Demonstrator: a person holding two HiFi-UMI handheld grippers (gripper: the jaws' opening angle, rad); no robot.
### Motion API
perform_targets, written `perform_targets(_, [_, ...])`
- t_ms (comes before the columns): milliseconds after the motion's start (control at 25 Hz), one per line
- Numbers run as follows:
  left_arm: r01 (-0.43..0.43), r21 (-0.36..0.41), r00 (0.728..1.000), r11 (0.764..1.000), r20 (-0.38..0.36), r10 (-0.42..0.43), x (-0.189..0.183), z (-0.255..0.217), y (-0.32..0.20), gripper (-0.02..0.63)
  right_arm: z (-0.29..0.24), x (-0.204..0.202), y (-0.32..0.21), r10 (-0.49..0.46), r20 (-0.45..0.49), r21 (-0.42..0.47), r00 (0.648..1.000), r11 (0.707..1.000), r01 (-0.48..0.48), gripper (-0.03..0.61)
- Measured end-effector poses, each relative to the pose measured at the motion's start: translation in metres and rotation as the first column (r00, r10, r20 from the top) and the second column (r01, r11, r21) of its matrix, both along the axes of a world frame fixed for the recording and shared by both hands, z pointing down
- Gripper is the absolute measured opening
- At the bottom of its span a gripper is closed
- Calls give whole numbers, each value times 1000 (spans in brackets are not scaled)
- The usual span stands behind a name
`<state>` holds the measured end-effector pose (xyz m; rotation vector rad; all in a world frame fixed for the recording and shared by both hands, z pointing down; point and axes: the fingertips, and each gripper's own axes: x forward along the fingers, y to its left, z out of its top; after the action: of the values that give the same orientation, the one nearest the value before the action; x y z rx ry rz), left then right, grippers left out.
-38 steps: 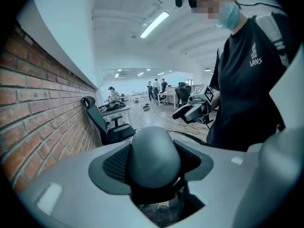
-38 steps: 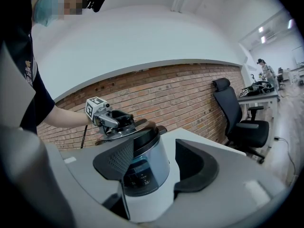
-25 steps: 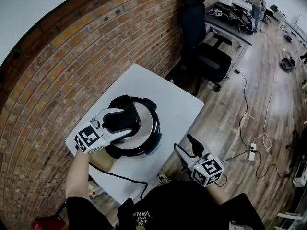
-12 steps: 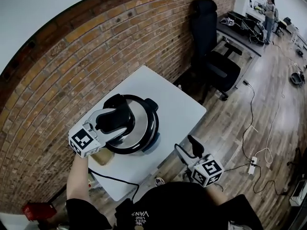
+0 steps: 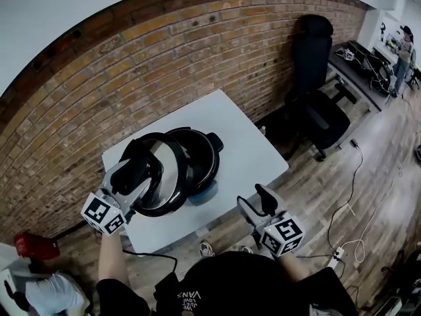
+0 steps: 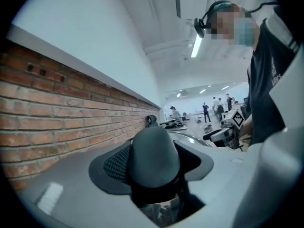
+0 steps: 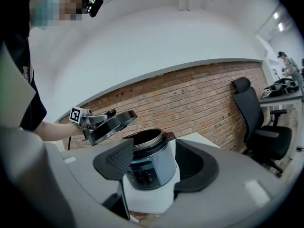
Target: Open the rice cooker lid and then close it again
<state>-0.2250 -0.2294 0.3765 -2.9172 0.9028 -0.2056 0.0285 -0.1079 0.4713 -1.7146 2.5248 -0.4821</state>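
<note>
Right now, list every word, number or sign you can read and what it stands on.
"VANS": upside down on the person's black shirt; the smaller lines beside it are blurred.
Rice cooker control panel: print too small to read.
Square markers on the left gripper, holding the lid, and right gripper: patterns, no words.

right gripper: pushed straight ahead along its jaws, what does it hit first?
The right gripper would probably meet the rice cooker first: its front sits centred between the open jaws. The lid, in the left gripper, is raised off that line. Depth is unclear.
</note>
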Motion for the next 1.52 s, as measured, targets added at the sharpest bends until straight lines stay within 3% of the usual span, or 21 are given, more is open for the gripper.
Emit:
perform_targets(160, [167,-10,983,986,-69,-167,-34,-6,24,276,-3,-8,-5,-76,3,5,997,997,76,265])
perform_targets(360, [363,-53,922,930,-125,-367,-73,-5,61,276,-2,-16,-10,-169,10,5,986,986,169,267])
perform_targets(600, [565,-104,798,818,-183,-574,-110,8,109,276,-1,-25,-10,-245,20,7,969,970,245,267])
perform_targets(800, [695,-165,654,700,-260,-711,-130,19,145,276,0,-30,-8,-293,21,1,956,956,293,265])
perform_targets(880, [708,-190,624,680,-283,-729,-135,25,155,276,0,-33,-8,-311,19,0,950,950,311,265])
perform_targets(1120, [725,-210,596,656,-286,-751,-137,40,170,276,3,-40,-8,-328,19,-6,944,944,329,265])
perform_targets(1280, [717,-235,586,656,-307,-750,-142,43,166,276,4,-45,-9,-317,24,-10,948,948,318,265])
perform_targets(1400, [703,-228,606,673,-304,-735,-145,42,155,276,3,-47,-12,-298,27,-10,954,954,299,265])
perform_targets(1520, [674,-200,655,711,-282,-701,-144,39,138,276,4,-48,-14,-268,29,-10,963,963,268,265])
